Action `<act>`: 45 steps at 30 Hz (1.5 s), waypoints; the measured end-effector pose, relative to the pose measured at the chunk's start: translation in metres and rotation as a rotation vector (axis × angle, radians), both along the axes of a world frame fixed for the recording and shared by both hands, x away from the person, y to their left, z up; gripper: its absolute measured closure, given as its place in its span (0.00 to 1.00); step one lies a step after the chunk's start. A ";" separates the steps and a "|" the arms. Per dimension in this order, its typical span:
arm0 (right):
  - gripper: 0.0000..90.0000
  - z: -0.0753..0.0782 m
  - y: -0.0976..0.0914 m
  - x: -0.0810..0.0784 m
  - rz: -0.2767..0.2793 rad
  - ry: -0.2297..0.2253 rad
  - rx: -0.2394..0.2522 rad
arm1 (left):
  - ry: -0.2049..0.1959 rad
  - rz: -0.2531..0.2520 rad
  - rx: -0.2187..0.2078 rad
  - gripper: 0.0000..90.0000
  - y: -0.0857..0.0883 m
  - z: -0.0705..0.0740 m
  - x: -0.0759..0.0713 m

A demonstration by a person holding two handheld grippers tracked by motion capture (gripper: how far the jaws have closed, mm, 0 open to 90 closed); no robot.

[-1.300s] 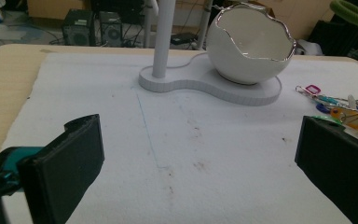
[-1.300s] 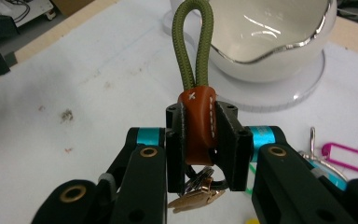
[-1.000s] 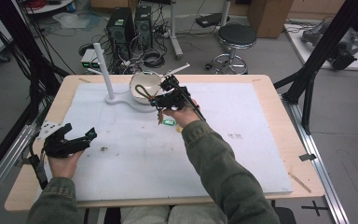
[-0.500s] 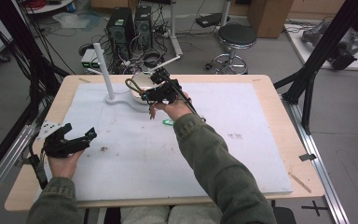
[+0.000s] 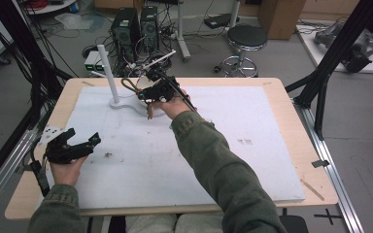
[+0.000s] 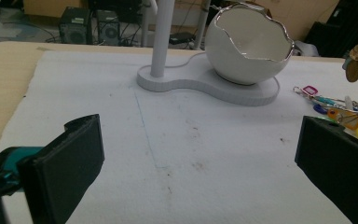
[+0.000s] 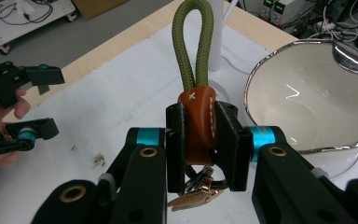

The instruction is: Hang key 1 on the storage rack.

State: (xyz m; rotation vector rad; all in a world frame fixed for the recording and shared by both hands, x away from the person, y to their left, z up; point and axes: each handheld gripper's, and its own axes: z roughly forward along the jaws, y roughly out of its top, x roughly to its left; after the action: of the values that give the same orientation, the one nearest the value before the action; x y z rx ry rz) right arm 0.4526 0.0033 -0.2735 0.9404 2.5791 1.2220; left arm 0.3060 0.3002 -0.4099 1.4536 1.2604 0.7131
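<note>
Keyring [image 7: 197,121], pinched by its brown leather tab in the right gripper [image 7: 200,140], is now rising beside the white bowl [image 7: 307,98], nearing the post [image 5: 106,73] for hanging; the left gripper [image 6: 191,163] is waiting wide open.
</note>
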 end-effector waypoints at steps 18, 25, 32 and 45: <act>0.82 0.025 0.037 0.014 0.048 -0.036 0.005 | 0.002 -0.011 -0.007 0.02 0.000 -0.001 0.003; 0.82 0.035 0.054 0.021 0.057 -0.050 -0.006 | 0.001 -0.013 -0.013 0.02 0.000 -0.002 0.004; 0.82 0.038 0.067 0.030 0.063 -0.064 -0.009 | -0.003 -0.006 -0.017 0.02 0.002 -0.002 0.004; 0.82 0.014 0.074 0.058 0.032 -0.035 -0.035 | -0.004 -0.003 -0.015 0.02 0.002 -0.003 0.006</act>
State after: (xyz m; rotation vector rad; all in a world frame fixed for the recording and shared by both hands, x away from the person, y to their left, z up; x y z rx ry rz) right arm 0.5106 0.0770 -0.2599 0.8661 2.5891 1.1866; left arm 0.3118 0.3024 -0.4125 1.4407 1.2578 0.7035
